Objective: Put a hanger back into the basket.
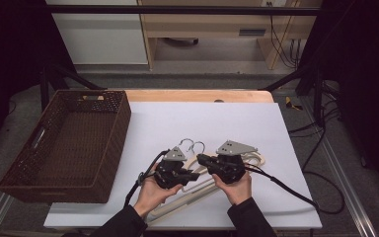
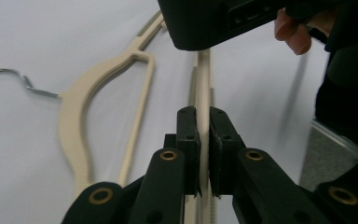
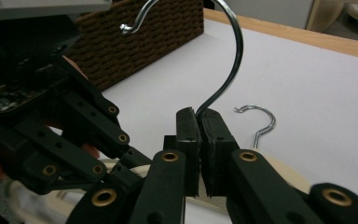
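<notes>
Two cream plastic hangers with metal hooks lie overlapped near the front of the white sheet (image 1: 227, 123). My left gripper (image 1: 193, 175) (image 2: 203, 116) is shut on the thin straight bar (image 2: 204, 74) of one hanger. My right gripper (image 1: 201, 159) (image 3: 199, 114) is shut on the stem of that hanger's metal hook (image 3: 230, 60), which curves up past its jaws. The second hanger (image 2: 81, 102) lies flat beside it, its hook (image 3: 261, 119) resting on the sheet. The two grippers face each other, almost touching.
A dark brown woven basket (image 1: 64, 143) stands at the left edge of the table, and nothing shows inside it. A wooden table edge (image 1: 197, 95) runs along the back. Cables trail off to the right, and the white sheet is bare behind the hangers.
</notes>
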{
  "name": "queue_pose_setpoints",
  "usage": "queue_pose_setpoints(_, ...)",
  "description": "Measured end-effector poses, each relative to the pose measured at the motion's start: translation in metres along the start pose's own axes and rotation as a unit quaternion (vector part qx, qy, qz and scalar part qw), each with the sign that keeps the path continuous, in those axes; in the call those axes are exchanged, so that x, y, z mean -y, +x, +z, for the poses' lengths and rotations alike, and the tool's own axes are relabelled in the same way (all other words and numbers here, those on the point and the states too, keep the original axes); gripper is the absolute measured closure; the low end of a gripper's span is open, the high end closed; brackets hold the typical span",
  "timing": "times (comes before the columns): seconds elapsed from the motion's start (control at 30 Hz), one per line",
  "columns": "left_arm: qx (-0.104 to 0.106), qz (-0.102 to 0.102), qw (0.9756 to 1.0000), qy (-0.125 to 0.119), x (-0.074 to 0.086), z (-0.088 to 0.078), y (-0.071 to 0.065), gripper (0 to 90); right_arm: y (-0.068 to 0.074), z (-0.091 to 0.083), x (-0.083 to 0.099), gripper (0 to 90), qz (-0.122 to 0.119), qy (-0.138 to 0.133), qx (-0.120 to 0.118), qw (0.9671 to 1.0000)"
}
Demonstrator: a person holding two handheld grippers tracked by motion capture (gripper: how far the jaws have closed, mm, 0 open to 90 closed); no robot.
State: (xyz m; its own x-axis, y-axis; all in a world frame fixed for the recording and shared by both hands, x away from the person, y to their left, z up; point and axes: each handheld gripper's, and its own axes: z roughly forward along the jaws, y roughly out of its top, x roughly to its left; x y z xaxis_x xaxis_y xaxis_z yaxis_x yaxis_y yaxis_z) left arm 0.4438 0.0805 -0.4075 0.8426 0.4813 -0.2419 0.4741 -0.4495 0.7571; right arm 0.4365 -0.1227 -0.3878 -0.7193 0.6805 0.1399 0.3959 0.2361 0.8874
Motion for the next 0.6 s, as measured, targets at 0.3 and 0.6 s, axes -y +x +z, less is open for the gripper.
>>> queue_pose_setpoints(0.3,0.005,-0.003,0.9999,-0.016,-0.002,-0.01,-0.018,85.6,0.007,-0.032,-0.003,52.5,-0.024,-0.014,-0.025,0.9993)
queue_pose_setpoints(0.6,-0.008,0.003,0.999,-0.044,-0.003,-0.033,-0.019,85.7,-0.009,-0.059,0.001,26.7,-0.017,-0.053,0.01,0.9984)
